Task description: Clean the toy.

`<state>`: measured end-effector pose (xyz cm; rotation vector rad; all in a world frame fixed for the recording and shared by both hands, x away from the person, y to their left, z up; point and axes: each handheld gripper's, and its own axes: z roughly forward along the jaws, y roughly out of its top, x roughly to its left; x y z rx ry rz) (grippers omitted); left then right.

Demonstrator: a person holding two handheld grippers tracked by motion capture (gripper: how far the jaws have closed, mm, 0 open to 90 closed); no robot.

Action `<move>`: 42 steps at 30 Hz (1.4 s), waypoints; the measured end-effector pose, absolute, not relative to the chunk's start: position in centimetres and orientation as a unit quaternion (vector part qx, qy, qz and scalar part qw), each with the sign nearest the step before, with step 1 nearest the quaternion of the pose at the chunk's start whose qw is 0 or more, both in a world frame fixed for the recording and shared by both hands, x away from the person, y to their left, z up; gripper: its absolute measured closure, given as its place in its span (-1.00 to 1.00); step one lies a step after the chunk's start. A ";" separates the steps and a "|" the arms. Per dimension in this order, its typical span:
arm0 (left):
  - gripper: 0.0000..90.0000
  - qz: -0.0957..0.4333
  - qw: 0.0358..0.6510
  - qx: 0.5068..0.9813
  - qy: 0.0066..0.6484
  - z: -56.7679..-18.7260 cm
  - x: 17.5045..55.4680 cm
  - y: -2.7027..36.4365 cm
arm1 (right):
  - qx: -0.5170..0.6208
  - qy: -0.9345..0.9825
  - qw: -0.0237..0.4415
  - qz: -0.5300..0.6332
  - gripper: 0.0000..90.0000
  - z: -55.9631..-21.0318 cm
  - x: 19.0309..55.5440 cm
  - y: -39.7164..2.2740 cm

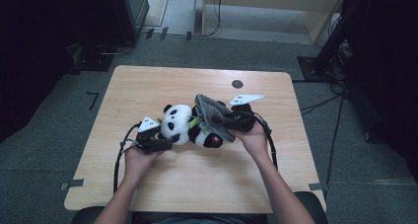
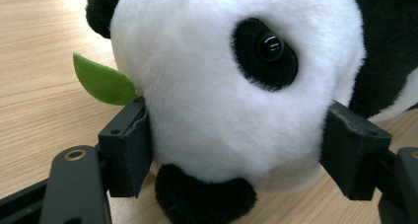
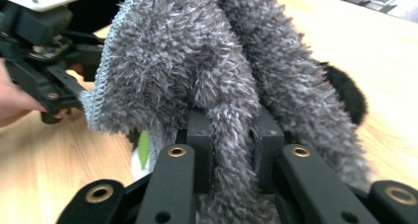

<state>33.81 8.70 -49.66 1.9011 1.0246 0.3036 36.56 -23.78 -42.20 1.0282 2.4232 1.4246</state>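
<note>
your left gripper (image 1: 165, 141) has its jaws set wide around the panda (image 1: 185, 125)'s head, one pad (image 2: 129, 147) against each side of the white face, so the toy is pinned where it lies on the table (image 1: 148, 86) near the middle. that grip looks like an anchor: with the head clamped, the soft body cannot slide or roll while the other hand works over it. in the left gripper view the black snout sits just between the jaws and a green felt leaf (image 2: 102, 81) pokes out beside the left pad, free of the grip.

your right gripper (image 1: 231, 119) is pinched nearly closed on a fold of the grey cloth (image 1: 212, 114); the right gripper view shows a strip of the fuzzy fabric squeezed between the two pads (image 3: 199, 135), the rest hanging loose in front and draping toward the toy. holding by a narrow fold near one edge lets the bulk of the cloth fall open, which suits laying it over the panda or drawing it off; i cannot tell which from this moment.

the cloth rests across the panda's body, on the side away from the head, with a black limb (image 3: 347, 95) showing past it. mind that the fabric may catch on the leaf or limbs as you move it.
</note>
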 end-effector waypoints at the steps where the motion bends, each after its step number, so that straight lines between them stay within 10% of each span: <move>1: -0.49 0.124 0.463 0.771 0.419 -49.7 33.8 8.7 | 0.342 0.808 0.074 0.473 0.61 -42.4 36.7 -23.6; 5: -0.49 0.122 0.467 0.765 0.426 -49.8 33.8 8.6 | 0.342 0.802 0.073 0.484 0.29 -43.0 37.1 -23.0; 14: -0.48 0.116 0.463 0.768 0.427 -49.9 33.8 8.7 | 0.338 0.809 0.082 0.474 0.61 -44.2 36.9 -22.9; 42: -0.60 0.118 0.463 0.775 0.412 -49.7 34.2 8.7 | 0.391 0.818 0.052 0.418 0.71 -47.2 36.4 -27.5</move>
